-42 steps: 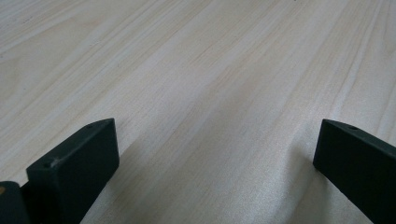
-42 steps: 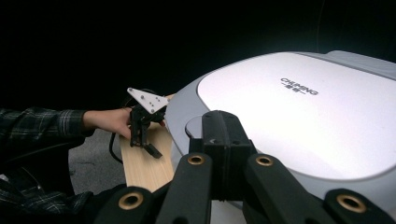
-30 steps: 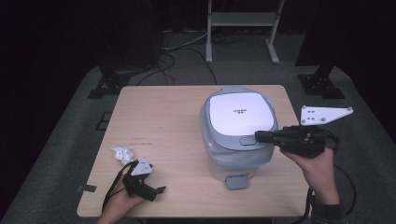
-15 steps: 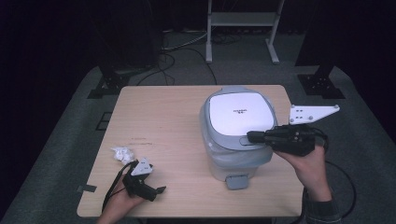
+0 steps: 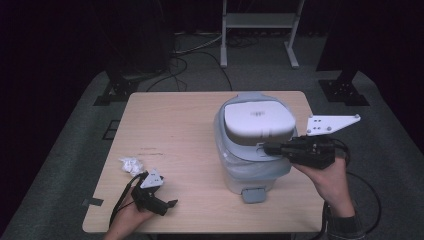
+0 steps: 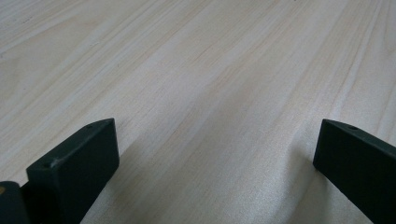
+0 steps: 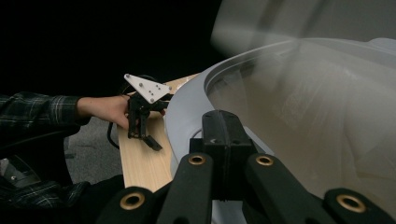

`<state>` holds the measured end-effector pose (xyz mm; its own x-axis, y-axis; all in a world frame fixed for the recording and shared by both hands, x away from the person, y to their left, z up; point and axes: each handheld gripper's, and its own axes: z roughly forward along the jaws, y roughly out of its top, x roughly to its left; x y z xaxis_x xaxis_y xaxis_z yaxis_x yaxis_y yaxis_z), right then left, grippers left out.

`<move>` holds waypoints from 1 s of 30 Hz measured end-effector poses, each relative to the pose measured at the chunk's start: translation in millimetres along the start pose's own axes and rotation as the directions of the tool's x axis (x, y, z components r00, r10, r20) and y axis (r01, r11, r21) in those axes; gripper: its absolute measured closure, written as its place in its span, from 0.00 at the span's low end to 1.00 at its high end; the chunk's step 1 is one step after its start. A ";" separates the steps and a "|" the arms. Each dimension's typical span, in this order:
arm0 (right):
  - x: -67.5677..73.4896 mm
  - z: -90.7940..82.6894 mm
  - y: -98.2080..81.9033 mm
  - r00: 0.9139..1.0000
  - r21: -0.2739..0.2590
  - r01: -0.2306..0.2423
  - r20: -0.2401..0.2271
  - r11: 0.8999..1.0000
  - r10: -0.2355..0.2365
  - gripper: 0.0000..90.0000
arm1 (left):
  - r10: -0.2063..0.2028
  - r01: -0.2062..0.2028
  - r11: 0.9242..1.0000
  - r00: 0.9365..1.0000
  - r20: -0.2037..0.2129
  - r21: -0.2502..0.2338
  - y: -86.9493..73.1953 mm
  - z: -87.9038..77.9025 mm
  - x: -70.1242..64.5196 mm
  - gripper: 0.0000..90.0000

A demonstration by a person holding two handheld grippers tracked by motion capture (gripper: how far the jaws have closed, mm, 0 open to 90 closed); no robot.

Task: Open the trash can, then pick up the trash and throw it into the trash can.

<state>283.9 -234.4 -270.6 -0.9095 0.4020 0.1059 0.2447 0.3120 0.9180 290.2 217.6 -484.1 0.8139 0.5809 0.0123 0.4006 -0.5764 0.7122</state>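
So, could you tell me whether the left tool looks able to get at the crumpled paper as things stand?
Probably yes. The left tool rests open on the table, and the crumpled paper lies close beside that hand with bare wood between; the bin stands off to the other side.

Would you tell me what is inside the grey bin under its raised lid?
The bin shows a pale plastic liner against its inner wall. Its bottom is hidden by the lid and blur.

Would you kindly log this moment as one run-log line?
right gripper: shut, at bin rim under lid | left gripper: open, low over table | crumpled paper: untouched
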 end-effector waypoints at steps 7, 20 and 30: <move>0.9 -1.9 0.1 1.000 -0.009 0.020 0.020 1.000 -0.020 1.00 | -0.001 0.001 1.000 1.000 0.000 0.000 0.2 0.0 0.1 0.00; 0.9 -26.0 -4.0 0.991 -0.071 -0.013 0.130 0.997 0.022 0.57 | -0.001 0.001 1.000 1.000 0.000 0.000 0.1 0.0 0.0 0.00; 1.7 -43.3 -14.4 0.975 -0.071 -0.034 0.219 0.997 0.048 0.35 | -0.001 0.001 1.000 1.000 0.000 0.000 0.1 0.0 0.0 0.00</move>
<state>264.3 -275.5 -267.0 -0.8012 0.5950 0.0641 0.2508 0.2365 0.9387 290.2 217.6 -484.0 0.8134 0.5816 0.0120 0.4014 -0.5760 0.7121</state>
